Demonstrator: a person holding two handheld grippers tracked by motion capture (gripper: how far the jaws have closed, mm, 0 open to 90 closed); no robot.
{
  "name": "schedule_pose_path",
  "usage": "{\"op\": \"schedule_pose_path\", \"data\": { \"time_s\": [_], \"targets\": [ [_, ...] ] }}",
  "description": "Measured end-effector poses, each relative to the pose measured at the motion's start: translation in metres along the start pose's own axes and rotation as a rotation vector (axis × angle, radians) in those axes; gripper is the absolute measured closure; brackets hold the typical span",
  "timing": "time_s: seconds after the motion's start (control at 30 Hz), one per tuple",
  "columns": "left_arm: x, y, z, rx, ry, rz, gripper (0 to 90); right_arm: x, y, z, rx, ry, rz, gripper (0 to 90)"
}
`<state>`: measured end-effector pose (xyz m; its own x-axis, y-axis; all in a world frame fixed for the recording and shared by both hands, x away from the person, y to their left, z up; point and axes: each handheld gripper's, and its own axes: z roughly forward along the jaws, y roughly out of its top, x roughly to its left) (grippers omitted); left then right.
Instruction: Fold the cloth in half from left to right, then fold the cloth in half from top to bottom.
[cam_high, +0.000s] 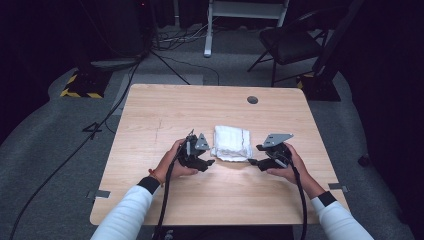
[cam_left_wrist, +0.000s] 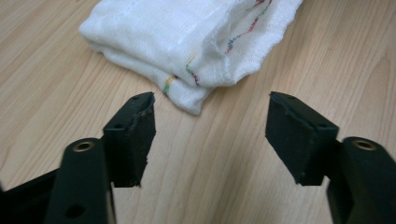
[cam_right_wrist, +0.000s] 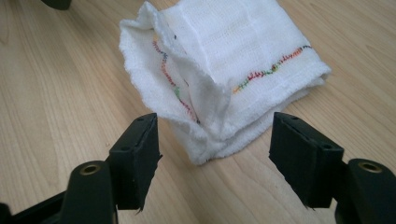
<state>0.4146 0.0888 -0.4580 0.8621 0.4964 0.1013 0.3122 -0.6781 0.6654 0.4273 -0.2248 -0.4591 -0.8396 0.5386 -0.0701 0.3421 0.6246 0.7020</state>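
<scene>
While the folded white cloth (cam_high: 231, 143) lies mid-bench between them, the left tool (cam_high: 206, 163) and the right tool (cam_high: 254, 162) flank it, both spread wide and empty, suggesting a fold just released. Next comes regripping an edge or withdrawing. Apart from a grommet hole (cam_high: 252, 100) far back, the bench (cam_high: 150, 125) offers no obstruction.

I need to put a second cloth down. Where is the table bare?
Bare wood lies between the folded cloth and the table's far edge, and along its near edge. It is crowded beside the cloth, where the left gripper and right gripper flank it.
</scene>
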Motion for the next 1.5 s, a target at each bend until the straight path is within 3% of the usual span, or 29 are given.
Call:
{"op": "schedule_pose_path", "data": {
  "time_s": [0.13, 0.3, 0.6, 0.77, 1.1, 1.3, 1.5],
  "targets": [
    [-0.002, -0.006, -0.009, 0.011, -0.007, -0.018, 25.4, 0.003, -0.003, -0.007, 0.014, -0.003, -0.013, 31.5],
    [-0.006, -0.015, -0.021, 0.025, 0.009, -0.003, 22.9, 0.006, -0.006, -0.019, 0.017, -0.015, -0.028, 30.6],
    [-0.018, -0.035, -0.043, 0.072, 0.086, 0.041, 19.7, 0.009, -0.019, -0.04, 0.033, -0.063, -0.051, 30.6],
    [-0.022, -0.049, -0.053, 0.086, 0.11, 0.042, 19.8, 0.008, -0.03, -0.048, 0.049, -0.086, -0.045, 30.6],
    [-0.03, -0.079, -0.067, 0.098, 0.151, -0.002, 18.6, 0.007, -0.056, -0.06, 0.081, -0.138, -0.032, 29.9],
    [-0.031, -0.093, -0.076, 0.107, 0.183, -0.017, 18.6, 0.003, -0.073, -0.068, 0.086, -0.153, 0.013, 29.7],
    [-0.028, -0.11, -0.081, 0.101, 0.206, -0.068, 18.7, 0.0, -0.09, -0.075, 0.106, -0.183, 0.035, 29.5]
  ]
}}
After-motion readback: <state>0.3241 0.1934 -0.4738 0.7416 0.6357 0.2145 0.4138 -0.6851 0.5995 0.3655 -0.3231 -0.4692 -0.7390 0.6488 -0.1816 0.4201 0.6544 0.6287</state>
